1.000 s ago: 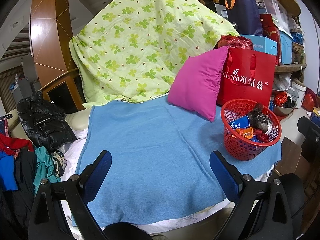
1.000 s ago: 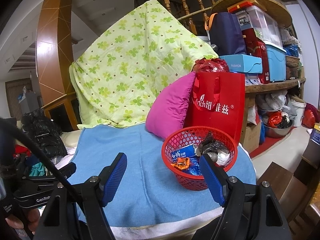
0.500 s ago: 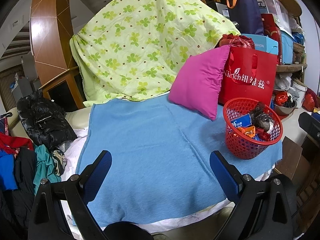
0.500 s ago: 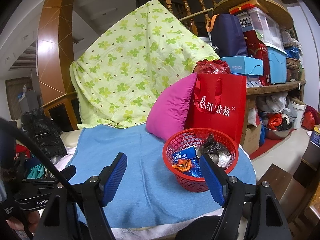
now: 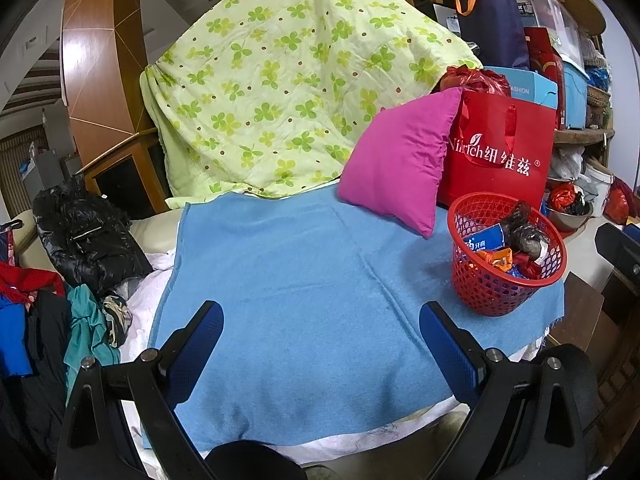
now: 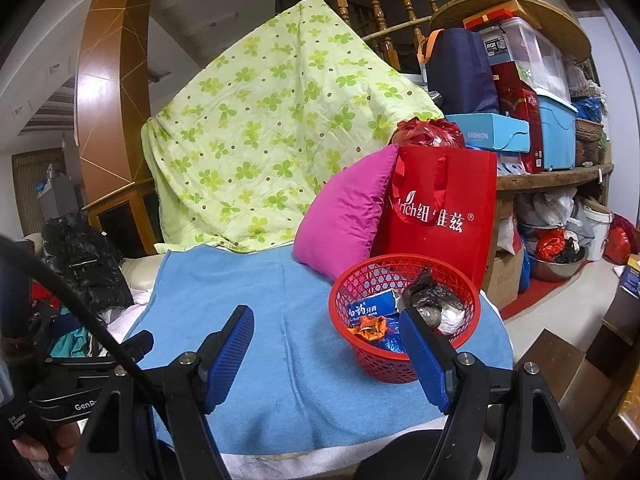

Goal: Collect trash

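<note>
**Red basket of trash on the blue blanket, both tongs released**

One blue blanket (image 5: 304, 292) covers the surface, its near edge cut off behind the tongs. Behind it hangs one green clover-print quilt (image 5: 288, 92), whatever it drapes over being hidden. One pink pillow (image 5: 400, 160) leans against one red paper bag (image 5: 500, 156), and the pillow covers the first letters of the bag's print.

One red mesh basket (image 6: 384, 360) stands on the blanket's right end, just in front of the bag and beside the pillow. The trash in it is a heap: a blue toothpaste box (image 6: 370, 308), an orange wrapper (image 6: 370, 327), a black crumpled bag (image 6: 430, 290) and something blue and shiny, half hidden by the right tongs' finger. Deeper pieces cannot be made out.

The left tongs (image 5: 322, 344) hang released over the bare blanket, gripping nothing. The right tongs (image 6: 326, 354) are also released, empty, with their right finger (image 6: 422, 360) overlapping the basket in view; whether it touches cannot be told.
</note>
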`<state>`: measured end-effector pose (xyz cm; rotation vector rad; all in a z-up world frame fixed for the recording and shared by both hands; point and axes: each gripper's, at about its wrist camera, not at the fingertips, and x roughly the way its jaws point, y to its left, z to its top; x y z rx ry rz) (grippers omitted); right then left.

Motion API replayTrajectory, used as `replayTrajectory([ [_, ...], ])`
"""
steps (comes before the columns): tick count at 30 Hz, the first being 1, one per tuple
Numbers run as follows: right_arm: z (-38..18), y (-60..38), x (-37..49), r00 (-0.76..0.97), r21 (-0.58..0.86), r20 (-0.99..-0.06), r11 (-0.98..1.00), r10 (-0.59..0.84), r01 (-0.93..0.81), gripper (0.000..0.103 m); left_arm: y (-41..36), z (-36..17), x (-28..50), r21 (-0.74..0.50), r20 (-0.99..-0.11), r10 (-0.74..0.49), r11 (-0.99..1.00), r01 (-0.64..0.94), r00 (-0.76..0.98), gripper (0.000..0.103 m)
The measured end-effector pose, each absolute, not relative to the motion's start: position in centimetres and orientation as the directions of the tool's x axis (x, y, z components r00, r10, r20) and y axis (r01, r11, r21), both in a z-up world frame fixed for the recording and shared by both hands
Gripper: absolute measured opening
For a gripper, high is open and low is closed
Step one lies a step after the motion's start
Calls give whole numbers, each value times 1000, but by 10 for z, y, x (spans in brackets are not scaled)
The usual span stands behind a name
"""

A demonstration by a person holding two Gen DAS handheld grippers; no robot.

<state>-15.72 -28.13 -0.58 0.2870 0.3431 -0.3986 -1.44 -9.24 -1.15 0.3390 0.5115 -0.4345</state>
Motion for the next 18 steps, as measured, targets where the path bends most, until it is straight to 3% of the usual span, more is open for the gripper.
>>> replayTrajectory([
  [12, -11, -292, -157, 856, 202, -389, 875, -340, 440, 78, -106, -16, -15, 204, -546, -327, 841, 501, 772, 98],
  [18, -9, -301, -147, 851, 194, -395, 874, -346, 445, 78, -102, -20, 0, 139, -559, -361, 846, 514, 746, 98],
])
